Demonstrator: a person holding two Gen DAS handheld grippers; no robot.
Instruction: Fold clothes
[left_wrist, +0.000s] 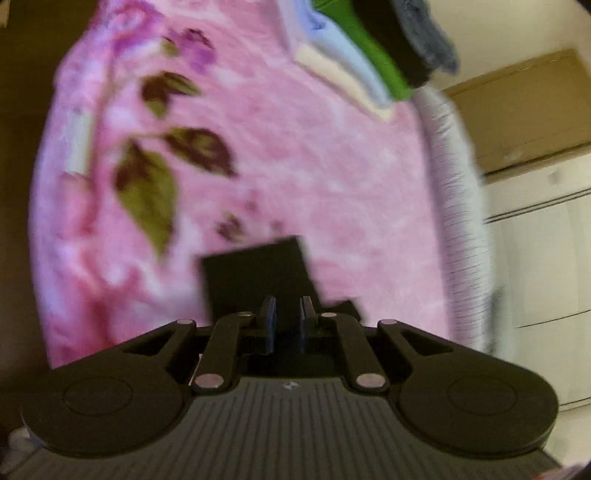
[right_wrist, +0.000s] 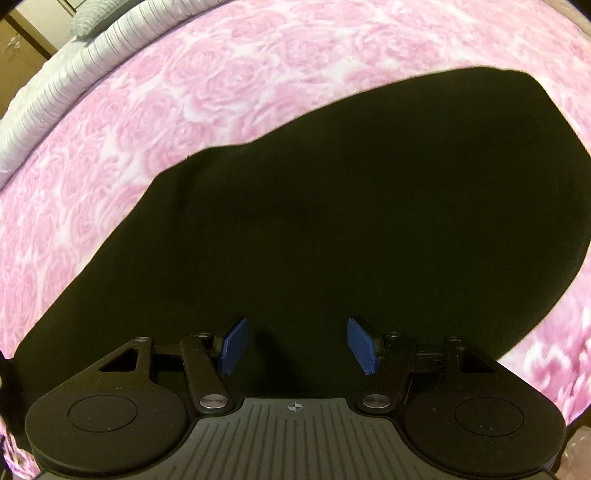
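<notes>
A black garment (right_wrist: 332, 203) lies spread flat on a pink rose-patterned blanket (right_wrist: 184, 92). My right gripper (right_wrist: 297, 345) hovers over its near part, pointing steeply down, its blue pads (right_wrist: 233, 347) wide apart with nothing between them. In the blurred left wrist view, a squarish flap of the black cloth (left_wrist: 255, 269) sticks out from my left gripper (left_wrist: 288, 321). Its pads stand close together and pinch that cloth above the pink blanket (left_wrist: 314, 166).
A stack of folded clothes (left_wrist: 369, 62) in cream, light blue, green, black and grey sits at the blanket's far end. A ribbed grey-white bed edge (left_wrist: 458, 206) (right_wrist: 55, 85) borders the blanket. Beyond it are a brown cardboard panel (left_wrist: 517, 110) and pale floor.
</notes>
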